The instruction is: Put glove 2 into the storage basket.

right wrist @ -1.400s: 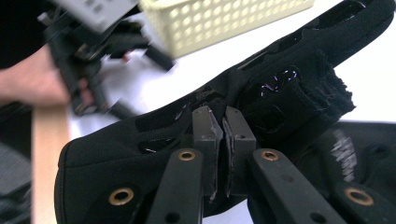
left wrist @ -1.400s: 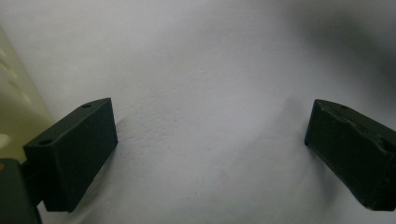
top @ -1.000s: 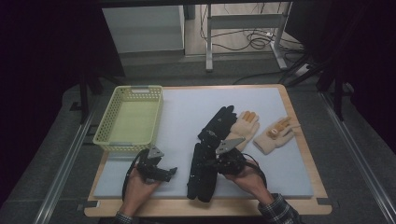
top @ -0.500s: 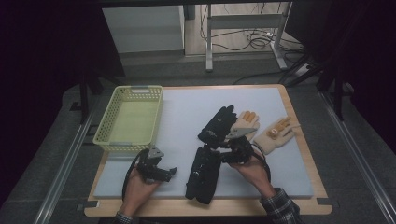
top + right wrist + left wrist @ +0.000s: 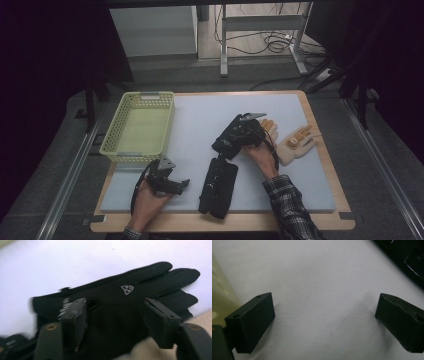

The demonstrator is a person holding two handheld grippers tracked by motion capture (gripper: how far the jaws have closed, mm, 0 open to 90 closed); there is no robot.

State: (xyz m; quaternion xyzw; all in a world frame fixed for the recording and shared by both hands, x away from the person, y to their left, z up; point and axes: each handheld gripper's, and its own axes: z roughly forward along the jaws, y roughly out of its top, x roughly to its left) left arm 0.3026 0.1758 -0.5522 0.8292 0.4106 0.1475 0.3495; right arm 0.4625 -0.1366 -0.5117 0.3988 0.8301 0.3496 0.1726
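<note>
I see my right gripper (image 5: 239,134) over the far black glove (image 5: 120,305), which lies flat on the white mat (image 5: 200,120) near the middle of the table, fingers pointing away from me. In the right gripper view the jaws straddle the glove's back — they have just been opening and stand wide, with the fabric below and between them but not pinched. A small grey logo (image 5: 127,289) shows on the glove's back between the two jaws.

The near black glove (image 5: 218,186) lies free on the mat, just in front of the far one, toward my edge of the table. Two tan gloves sit to the right: one tan glove (image 5: 270,128) partly under my right hand, the other tan glove (image 5: 299,144) at the mat's right edge.

My left gripper (image 5: 162,181) rests low over the mat by the near left corner — jaws wide apart, bare mat between them. The yellow basket (image 5: 116,132) stands at the left of the mat.
</note>
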